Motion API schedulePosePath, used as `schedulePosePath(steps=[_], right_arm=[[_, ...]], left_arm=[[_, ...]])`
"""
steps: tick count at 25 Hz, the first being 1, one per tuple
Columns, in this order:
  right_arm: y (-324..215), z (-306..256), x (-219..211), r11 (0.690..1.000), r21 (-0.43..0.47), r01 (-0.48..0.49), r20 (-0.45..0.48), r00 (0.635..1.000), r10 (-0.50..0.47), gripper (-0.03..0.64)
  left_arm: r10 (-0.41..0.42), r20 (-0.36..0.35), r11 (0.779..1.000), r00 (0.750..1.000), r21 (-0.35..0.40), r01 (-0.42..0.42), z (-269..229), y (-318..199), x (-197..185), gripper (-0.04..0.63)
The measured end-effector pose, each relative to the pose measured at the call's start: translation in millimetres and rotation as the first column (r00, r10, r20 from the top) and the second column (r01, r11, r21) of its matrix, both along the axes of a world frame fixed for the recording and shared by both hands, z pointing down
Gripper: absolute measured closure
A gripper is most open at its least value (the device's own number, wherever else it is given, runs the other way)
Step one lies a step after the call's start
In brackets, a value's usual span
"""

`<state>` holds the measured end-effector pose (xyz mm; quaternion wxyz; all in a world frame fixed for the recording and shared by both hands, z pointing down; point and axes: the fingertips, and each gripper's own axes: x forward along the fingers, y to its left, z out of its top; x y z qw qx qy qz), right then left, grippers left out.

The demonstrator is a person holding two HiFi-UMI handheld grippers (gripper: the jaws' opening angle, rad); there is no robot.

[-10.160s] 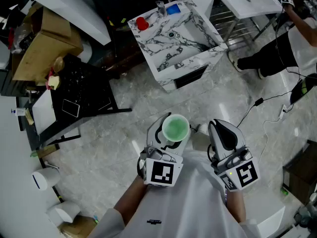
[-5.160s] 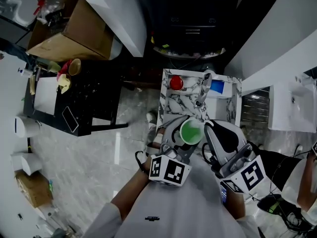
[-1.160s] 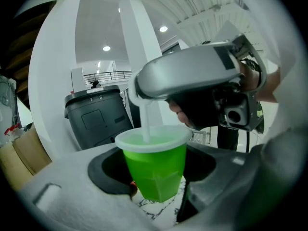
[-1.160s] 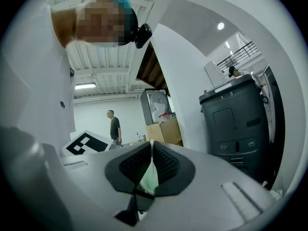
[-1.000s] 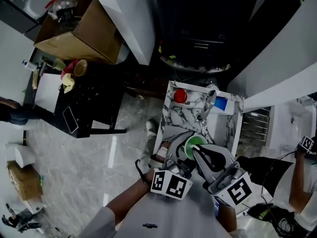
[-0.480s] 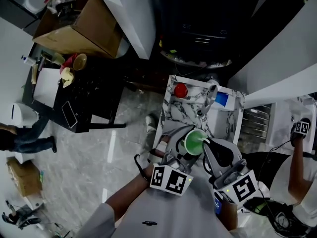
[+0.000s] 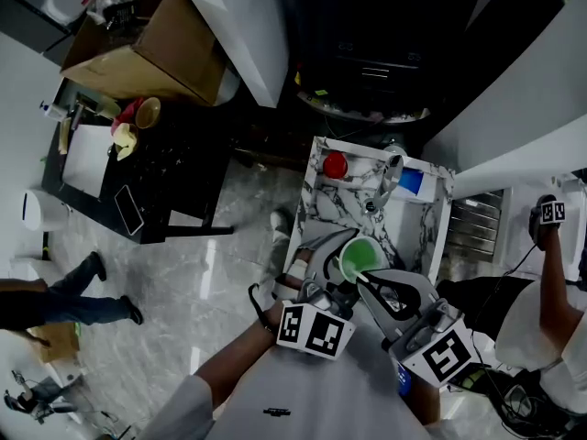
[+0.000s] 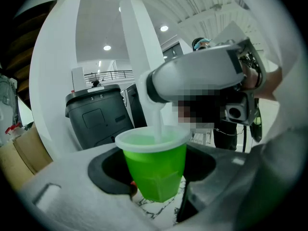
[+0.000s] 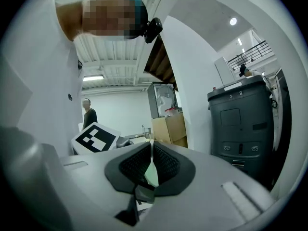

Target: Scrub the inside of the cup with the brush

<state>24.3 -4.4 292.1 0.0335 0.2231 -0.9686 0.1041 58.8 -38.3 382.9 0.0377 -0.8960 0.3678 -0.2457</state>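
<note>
Left gripper [image 8: 151,177] jaws are clamped on the lower half of the green cup [image 8: 154,160]. Right gripper [image 9: 150,170] pads are pressed together on the thin white brush handle [image 8: 155,124].

The cup is held in the air over the near end of the marbled sink [image 7: 307,204], on the near side of the faucet [image 7: 385,174].

Risks:
- The cup looks like thin plastic, gripped low. Side load from scrubbing at the rim could lever it out of the jaws or dent the wall.
- The handle is slim and pinched on a narrow line, so it could twist or slide between the pads when the brush drags on the wall. That would lose scrubbing pressure.
- Both tools are hand-held. If the two drift apart, the handle pries against the rim and tips the cup. A dropped cup probably lands in the sink or on the floor just near of it.

Orientation:
- Cup mouth points up toward the head camera, roughly upright. Its long axis is near vertical.
- The brush handle enters through the mouth, close to that axis.
- The brush head is hidden inside the cup, so contact with the wall can't be confirmed.
</note>
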Motion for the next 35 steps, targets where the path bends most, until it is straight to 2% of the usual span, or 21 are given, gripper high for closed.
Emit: schedulePosePath(steps=[10,19,29,35], right_arm=[[-12,0,-8,0.998,0.055,-0.023,-0.018,1.000,0.024,0.594],[-22,9,10,0.995,0.041,-0.093,-0.046,0.994,0.095,0.595],[-10,3,3,0.999,0.021,-0.035,-0.021,0.999,0.036,0.594],[-19,3,0,0.999,0.028,-0.043,0.001,0.999,0.043,0.595]], left_arm=[[0.025,-0.002,1.000,1.000,0.008,-0.025,-2,6,5,0.310],[-0.004,-0.002,1.000,1.000,0.002,0.004,-1,1,-2,0.310],[-0.010,-0.001,1.000,1.000,0.007,0.010,-2,-5,-2,0.310],[-0.007,-0.002,1.000,1.000,0.006,0.007,-3,-4,-2,0.310]])
